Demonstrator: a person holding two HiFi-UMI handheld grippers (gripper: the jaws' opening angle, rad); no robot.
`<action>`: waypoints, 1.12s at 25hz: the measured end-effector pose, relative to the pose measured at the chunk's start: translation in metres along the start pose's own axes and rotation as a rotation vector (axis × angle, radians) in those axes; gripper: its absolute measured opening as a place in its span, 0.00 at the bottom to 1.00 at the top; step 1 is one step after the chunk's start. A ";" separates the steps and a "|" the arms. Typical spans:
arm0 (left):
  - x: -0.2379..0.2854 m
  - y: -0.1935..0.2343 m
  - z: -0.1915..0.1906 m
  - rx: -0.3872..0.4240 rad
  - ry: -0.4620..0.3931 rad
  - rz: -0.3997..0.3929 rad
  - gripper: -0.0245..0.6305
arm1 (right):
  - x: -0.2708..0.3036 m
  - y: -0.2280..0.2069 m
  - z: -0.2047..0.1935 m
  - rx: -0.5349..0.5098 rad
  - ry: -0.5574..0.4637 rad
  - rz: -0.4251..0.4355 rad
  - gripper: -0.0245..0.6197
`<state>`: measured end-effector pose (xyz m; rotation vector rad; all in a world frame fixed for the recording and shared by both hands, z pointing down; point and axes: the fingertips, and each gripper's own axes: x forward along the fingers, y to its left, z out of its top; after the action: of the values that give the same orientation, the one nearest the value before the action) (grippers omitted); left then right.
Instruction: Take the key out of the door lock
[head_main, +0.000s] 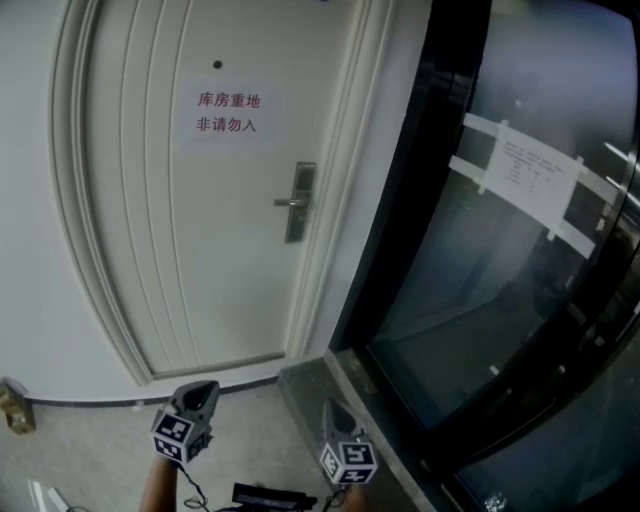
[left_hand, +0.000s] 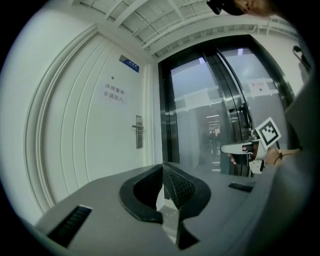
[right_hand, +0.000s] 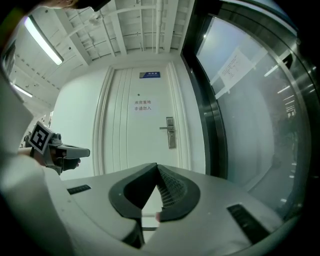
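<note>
Low at the bottom edge of the head view, side by side: left gripper and right gripper, both aimed at the door. Tongs of each pressed together at the tips, nothing between them. Both well apart from the lock.

Ahead, largest first: white panelled door, closed; dark glass wall just to its right; paper notice with red print high on the door; metal lock plate near the door's right edge, lever handle sticking out leftward. No key to be made out at this range; presumably in the plate under the lever, but too small to tell.

Judged as the very start: approach only, nothing gripped yet. To do it well: bring one gripper up to the plate, probably the right, being nearer that edge. Spread the jaws before arriving. Come in square to the door, below the lever, without knocking it. Clamp on the key's flat head. Pull straight out along the keyhole, no sideways prying.
</note>
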<state>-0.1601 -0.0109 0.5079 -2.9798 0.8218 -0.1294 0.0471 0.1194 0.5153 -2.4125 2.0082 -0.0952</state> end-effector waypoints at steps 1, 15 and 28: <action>0.006 0.004 0.000 -0.001 0.001 -0.002 0.05 | 0.007 -0.002 0.001 -0.002 0.000 -0.003 0.06; 0.092 0.062 0.015 0.007 -0.032 -0.044 0.05 | 0.098 -0.023 0.015 -0.016 -0.011 -0.039 0.06; 0.150 0.084 0.010 -0.008 -0.015 -0.043 0.05 | 0.157 -0.053 0.008 -0.013 0.014 -0.029 0.06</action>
<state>-0.0731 -0.1597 0.5025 -3.0034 0.7589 -0.1050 0.1282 -0.0259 0.5163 -2.4562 1.9856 -0.0993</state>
